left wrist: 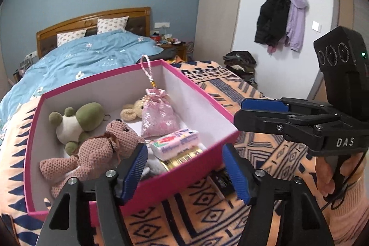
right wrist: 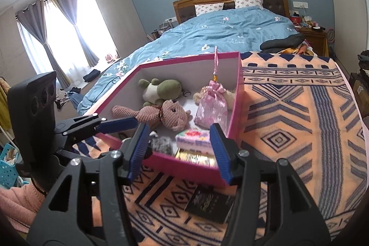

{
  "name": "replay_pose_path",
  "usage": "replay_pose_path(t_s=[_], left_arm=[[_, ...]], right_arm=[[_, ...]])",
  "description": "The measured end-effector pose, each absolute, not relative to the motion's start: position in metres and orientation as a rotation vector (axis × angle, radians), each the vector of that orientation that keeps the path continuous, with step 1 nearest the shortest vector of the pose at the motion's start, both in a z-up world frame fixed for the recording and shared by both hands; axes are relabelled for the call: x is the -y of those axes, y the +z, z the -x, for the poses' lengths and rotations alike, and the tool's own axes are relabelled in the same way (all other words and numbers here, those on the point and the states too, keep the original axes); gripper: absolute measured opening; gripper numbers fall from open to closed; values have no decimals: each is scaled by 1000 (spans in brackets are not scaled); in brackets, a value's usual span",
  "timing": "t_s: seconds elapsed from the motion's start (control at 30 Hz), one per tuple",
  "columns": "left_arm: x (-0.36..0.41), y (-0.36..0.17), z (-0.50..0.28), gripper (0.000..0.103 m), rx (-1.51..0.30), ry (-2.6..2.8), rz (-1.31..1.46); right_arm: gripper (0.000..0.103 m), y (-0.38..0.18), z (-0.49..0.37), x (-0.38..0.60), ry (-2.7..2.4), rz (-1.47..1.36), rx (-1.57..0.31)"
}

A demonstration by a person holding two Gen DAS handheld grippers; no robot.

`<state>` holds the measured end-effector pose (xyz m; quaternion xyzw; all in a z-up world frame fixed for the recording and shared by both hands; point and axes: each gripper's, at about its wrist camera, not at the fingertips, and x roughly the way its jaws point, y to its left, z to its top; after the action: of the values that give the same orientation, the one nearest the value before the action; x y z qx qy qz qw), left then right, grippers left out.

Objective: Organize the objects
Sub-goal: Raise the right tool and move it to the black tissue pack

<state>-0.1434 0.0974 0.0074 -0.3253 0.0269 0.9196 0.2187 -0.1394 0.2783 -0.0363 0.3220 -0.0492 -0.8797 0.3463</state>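
Both grippers were seen with jaws parted and nothing gripped: the left gripper straddled the near corner of the pink box, the right gripper framed its near wall. Inside the box lay a bear, a frog and a pouch. A dark packet, perhaps a card, lay partly hidden on the blanket.

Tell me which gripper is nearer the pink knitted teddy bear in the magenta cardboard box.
Left. The left gripper hovers at the box edge with one finger beside the teddy bear. The right gripper stands off the opposite side, farther away.
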Motion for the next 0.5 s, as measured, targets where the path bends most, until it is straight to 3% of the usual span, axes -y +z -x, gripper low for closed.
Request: replay_pose_path(t_s=[0.13, 0.5], left_arm=[[-100, 3, 126, 71, -91, 2509, 881], [-117, -43, 113, 70, -68, 2395, 1014]], right_arm=[[66, -49, 124, -299, -2321, -862, 140], [66, -127, 130, -323, -2275, -1149, 241]])
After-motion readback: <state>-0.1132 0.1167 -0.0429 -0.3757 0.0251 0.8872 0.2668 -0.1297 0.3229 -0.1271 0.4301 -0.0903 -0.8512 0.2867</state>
